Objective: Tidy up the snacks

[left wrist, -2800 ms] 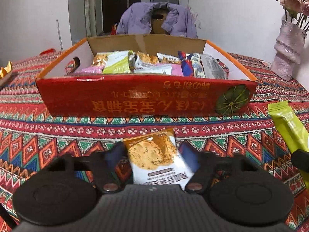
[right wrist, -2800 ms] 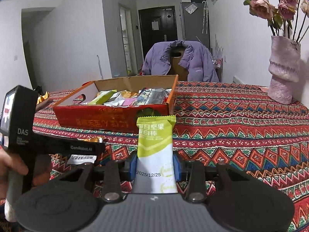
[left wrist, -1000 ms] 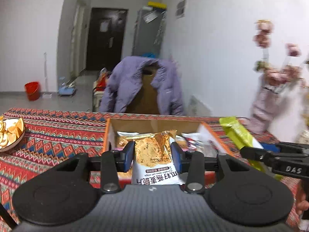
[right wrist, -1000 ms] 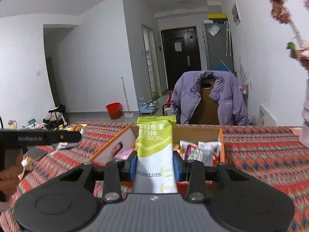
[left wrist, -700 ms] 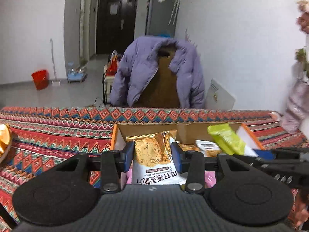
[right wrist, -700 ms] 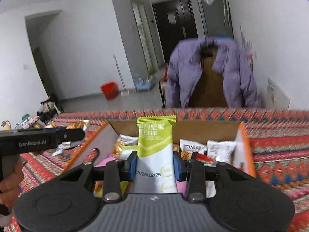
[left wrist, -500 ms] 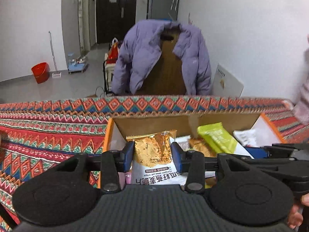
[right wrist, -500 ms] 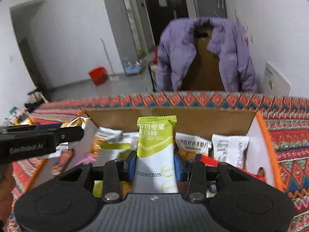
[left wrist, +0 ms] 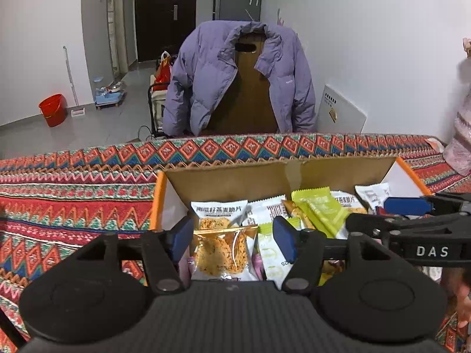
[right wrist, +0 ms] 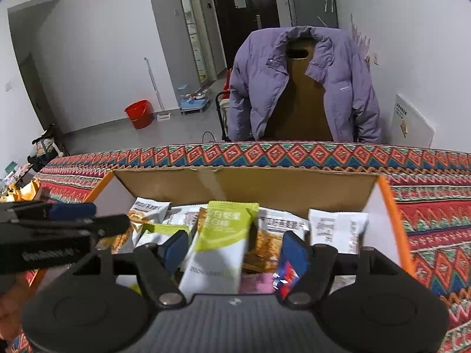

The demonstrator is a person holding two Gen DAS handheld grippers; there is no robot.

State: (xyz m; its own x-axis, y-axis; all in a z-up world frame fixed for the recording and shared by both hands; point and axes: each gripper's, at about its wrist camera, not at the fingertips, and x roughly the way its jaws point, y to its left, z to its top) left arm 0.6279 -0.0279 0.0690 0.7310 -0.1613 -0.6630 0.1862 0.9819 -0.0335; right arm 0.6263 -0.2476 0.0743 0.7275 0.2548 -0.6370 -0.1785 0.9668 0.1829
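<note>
Both hand-held grippers just opened over box (left wrist: 223,184); packets released

patterned tablecloth (left wrist: 73,194) (zigzag weave) carries an open snack box (right wrist: 385,194).

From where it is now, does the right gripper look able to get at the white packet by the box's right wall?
Probably yes. The right gripper stands open above the box; the white packet lies uncovered just beyond its right finger. The just-released green packet sits left of that path.
</note>
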